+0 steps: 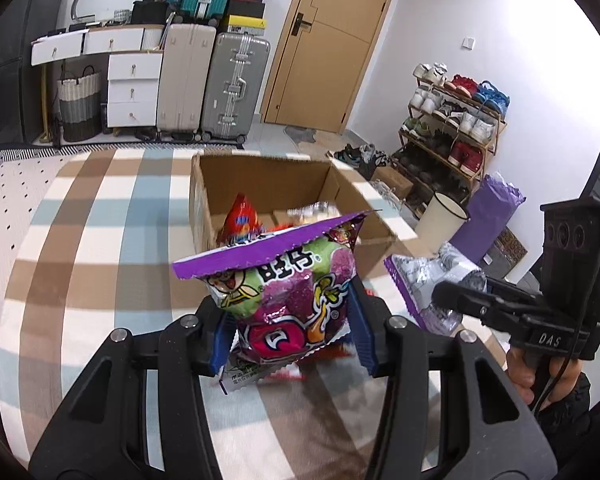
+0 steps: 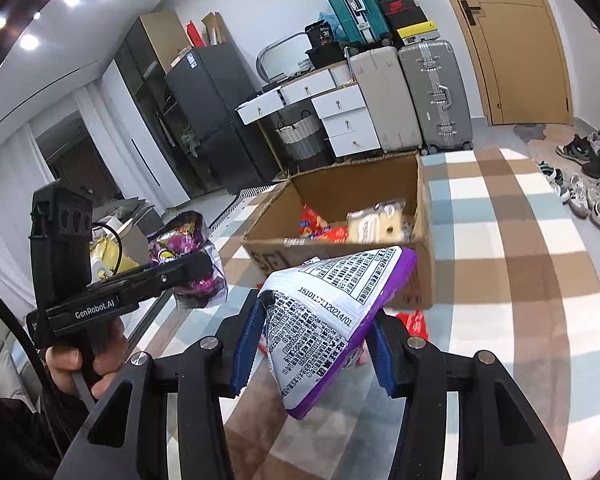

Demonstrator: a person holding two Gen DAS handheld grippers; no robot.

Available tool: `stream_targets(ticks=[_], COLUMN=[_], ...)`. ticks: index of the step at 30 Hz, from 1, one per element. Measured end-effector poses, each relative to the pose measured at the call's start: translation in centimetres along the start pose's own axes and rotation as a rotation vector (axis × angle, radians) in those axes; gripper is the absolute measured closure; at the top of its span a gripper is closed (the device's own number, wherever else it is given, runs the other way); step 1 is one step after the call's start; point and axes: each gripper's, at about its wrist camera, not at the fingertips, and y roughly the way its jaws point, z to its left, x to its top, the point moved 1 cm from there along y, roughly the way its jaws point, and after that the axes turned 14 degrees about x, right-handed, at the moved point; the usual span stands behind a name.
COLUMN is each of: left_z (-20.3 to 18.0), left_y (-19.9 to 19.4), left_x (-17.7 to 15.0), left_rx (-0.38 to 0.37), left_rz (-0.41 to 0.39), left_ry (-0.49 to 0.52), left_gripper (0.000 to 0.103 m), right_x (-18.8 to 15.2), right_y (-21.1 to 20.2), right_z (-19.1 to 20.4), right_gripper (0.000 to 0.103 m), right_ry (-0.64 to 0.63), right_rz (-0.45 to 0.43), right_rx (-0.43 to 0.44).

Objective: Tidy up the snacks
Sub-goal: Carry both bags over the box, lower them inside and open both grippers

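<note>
My left gripper (image 1: 290, 320) is shut on a purple snack bag (image 1: 276, 252) with a cartoon print, pinched upright between the blue pads (image 1: 220, 344) above the table. My right gripper (image 2: 316, 320) is shut on a second purple bag (image 2: 340, 280), whose white printed back faces the camera. Each gripper also shows from the side in the other view, the right gripper (image 1: 452, 296) with its bag (image 1: 428, 276) and the left gripper (image 2: 200, 266) with its bag (image 2: 180, 236). Just beyond both stands an open cardboard box (image 1: 260, 168) (image 2: 268, 256) holding a red bag (image 1: 242, 220) and a pale pack (image 2: 376, 220).
A striped cloth (image 1: 100, 240) covers the table. A red packet (image 2: 414, 324) lies on it before the box. Past the table's edge stand suitcases (image 1: 232, 88), white drawers (image 1: 134, 92), a shoe rack (image 1: 448, 136) and a white bin (image 1: 440, 220). Shoes (image 2: 596, 196) lie on the floor.
</note>
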Motion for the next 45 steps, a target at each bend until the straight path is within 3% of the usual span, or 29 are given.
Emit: stream_targets(ticks=[11,23,29,45], left_z=[-0.7,-0.5,-0.6,-1.9], left_y=[2.1,5.7,7.8,13.5], left_x=[5.0,8.4,9.3,8.8], left_rx=[0.01,0.024,0.04,0.062], left_rz=[-0.042,-0.043,-0.029,0.033], left_ry=[-0.01,-0.015,-0.01,0.036], left_gripper=[0.057,0.057,0.057,0.057], right_x=[4.4,7.5,8.7,10.7], right_y=[0.7,3.3,5.0,8.6], right_z=[-0.2,-1.1,-2.1,-6.7], right_gripper=[0.054,0.054,0.054,0.054], right_ry=[-0.056,-0.067,-0.052,-0.016], right_rz=[-0.031,-0.013,0.002,0.031], right_rx=[-0.011,0.0,0.015,-0.044])
